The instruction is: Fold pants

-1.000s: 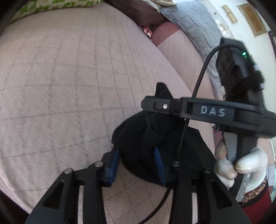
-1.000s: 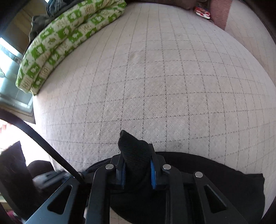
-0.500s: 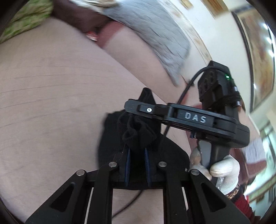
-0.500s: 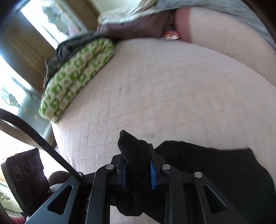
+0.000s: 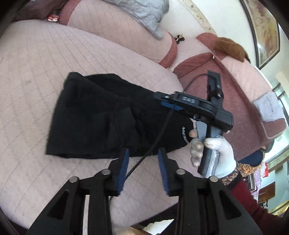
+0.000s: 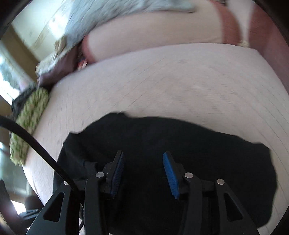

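The black pants (image 5: 94,117) lie folded in a compact bundle on the pink quilted sofa seat (image 5: 36,63). My left gripper (image 5: 143,162) is open and empty, just off the bundle's near edge. My right gripper (image 6: 143,164) is open and empty, hovering over the pants (image 6: 180,144). In the left wrist view the right gripper (image 5: 169,104) shows above the bundle's right part, held by a white-gloved hand (image 5: 213,150).
Sofa back cushions (image 5: 117,27) and a grey quilt (image 5: 144,10) lie behind the seat. A green patterned pillow (image 6: 28,123) sits at the seat's far left. A black cable (image 5: 150,142) hangs across the left gripper's gap. A brown object (image 5: 229,47) rests on the armrest.
Both grippers have let go of the pants and opened. Both pulled back and up, and the pants now lie flat as a folded bundle.
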`<state>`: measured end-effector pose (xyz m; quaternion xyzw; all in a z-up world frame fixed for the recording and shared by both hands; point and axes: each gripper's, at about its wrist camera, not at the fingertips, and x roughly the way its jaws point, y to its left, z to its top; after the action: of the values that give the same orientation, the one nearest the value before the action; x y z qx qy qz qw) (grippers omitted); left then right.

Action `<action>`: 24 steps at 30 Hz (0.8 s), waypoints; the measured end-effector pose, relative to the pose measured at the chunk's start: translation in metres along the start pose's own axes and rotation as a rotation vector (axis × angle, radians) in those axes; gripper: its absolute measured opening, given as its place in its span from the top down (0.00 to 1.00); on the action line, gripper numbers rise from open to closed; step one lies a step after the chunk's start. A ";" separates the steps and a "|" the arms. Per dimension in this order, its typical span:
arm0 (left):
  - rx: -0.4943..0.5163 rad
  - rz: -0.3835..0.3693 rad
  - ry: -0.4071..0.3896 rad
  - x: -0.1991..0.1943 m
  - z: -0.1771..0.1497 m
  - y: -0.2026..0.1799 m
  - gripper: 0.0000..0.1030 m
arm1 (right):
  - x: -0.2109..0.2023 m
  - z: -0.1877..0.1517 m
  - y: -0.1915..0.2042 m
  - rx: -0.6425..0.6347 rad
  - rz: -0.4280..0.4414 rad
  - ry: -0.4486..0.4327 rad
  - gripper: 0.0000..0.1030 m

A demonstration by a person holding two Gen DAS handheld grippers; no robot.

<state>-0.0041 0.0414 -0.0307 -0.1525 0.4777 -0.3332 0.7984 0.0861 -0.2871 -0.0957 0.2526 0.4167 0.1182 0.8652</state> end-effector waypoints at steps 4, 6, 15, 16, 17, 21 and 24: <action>-0.015 0.108 -0.082 -0.024 0.012 0.019 0.61 | -0.018 -0.011 0.000 0.057 0.169 -0.001 0.40; -0.047 0.134 -0.096 -0.033 0.012 0.031 0.61 | -0.007 -0.026 0.016 0.083 0.235 0.045 0.39; -0.083 0.189 -0.118 -0.043 0.006 0.048 0.61 | 0.047 -0.034 0.087 -0.083 0.101 0.155 0.87; -0.082 0.192 -0.122 -0.043 0.007 0.049 0.61 | 0.045 -0.032 0.087 -0.095 0.088 0.152 0.88; -0.083 0.193 -0.125 -0.040 0.008 0.046 0.61 | 0.040 -0.031 0.086 -0.102 0.067 0.143 0.88; -0.094 0.187 -0.131 -0.040 0.011 0.055 0.60 | 0.030 -0.027 0.063 -0.083 -0.026 0.127 0.88; -0.088 0.186 -0.119 -0.029 0.018 0.057 0.60 | 0.031 -0.026 0.041 -0.027 -0.064 0.115 0.84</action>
<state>0.0242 0.1017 -0.0349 -0.1621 0.4557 -0.2268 0.8453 0.0855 -0.2306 -0.1076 0.2203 0.4718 0.1104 0.8465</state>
